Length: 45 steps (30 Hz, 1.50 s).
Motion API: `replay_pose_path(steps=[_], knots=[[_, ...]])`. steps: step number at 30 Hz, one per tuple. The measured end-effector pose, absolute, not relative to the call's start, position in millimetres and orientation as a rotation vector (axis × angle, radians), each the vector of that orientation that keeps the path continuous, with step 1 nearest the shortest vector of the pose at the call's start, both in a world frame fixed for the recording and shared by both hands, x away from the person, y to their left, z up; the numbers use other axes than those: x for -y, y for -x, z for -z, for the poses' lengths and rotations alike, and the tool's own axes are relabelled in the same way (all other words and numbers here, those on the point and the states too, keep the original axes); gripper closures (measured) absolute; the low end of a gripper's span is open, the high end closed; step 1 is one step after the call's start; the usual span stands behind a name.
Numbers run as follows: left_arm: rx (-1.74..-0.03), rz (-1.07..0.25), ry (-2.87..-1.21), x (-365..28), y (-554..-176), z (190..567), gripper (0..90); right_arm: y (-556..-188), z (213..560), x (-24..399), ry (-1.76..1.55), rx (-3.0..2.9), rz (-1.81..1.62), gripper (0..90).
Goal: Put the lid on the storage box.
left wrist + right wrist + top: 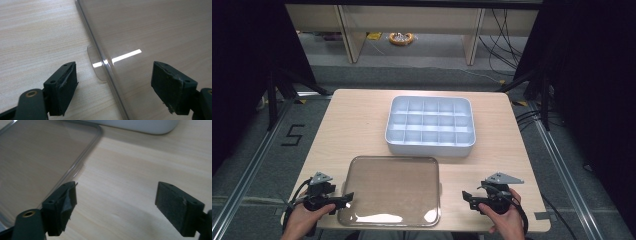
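Two grippers wait at the near edge of the tabletop (362, 120) in the high view, one on either side of a clear lid (389, 190). The left gripper (348, 198) has its fingers spread wide at the lid's left rim, holding nothing. The right gripper (468, 197) is just as wide and just as empty, with a strip of bare wood between its fingers and the lid's right rim. Beyond both pairs of fingers, farther up the tabletop, sits the pale compartment tray (430, 146), uncovered, its cells empty as far as can be told. Judging from this, the work is at its very start: the lid is not yet gripped, and lifting it and seating it on the tray remain.

Seen from the left gripper view, the left gripper (115, 87) straddles the lid (155, 32) edge, with a small clear tab (96, 63) lying just ahead, between the fingers (66, 86); neither pad touches it. A glare streak hides part of the rim.

Seen from the right gripper view, the right gripper (116, 207) is open over bare wood, the lid (37, 162) corner beside its left finger (63, 203) and the tray (140, 126) wall ahead, cut off by the top of the frame. Whether this side of the lid has a matching tab is hard to make out.
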<state>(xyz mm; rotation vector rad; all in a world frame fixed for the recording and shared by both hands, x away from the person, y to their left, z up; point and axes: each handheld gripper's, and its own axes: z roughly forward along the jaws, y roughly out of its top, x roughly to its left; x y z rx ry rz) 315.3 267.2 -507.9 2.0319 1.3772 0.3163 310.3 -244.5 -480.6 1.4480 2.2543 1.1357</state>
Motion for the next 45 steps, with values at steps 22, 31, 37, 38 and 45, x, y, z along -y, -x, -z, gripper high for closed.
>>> replay_pose_path(steps=[22,31,37,38,45], knots=[[-1.380,-0.303,-2.033,-268.5,-315.4,506.9,17.7,-304.1,483.9,224.8,-1.585,-2.306,-1.218,24.6],[-1.359,-0.288,-2.063,-267.4,-314.6,508.7,26.6,-304.7,486.7,208.7,-1.618,-2.354,-1.271,24.9],[-1.347,-0.314,-2.064,-267.8,-313.7,508.7,36.3,-319.3,493.2,191.6,-1.622,-2.364,-1.309,26.2],[-1.347,-0.314,-2.064,-267.8,-313.7,508.7,38.2,-321.8,494.4,190.3,-1.612,-2.368,-1.306,26.5],[-1.309,-0.320,-2.091,-263.0,-312.3,508.5,41.7,-333.0,498.1,183.6,-1.640,-2.353,-1.291,26.8]])
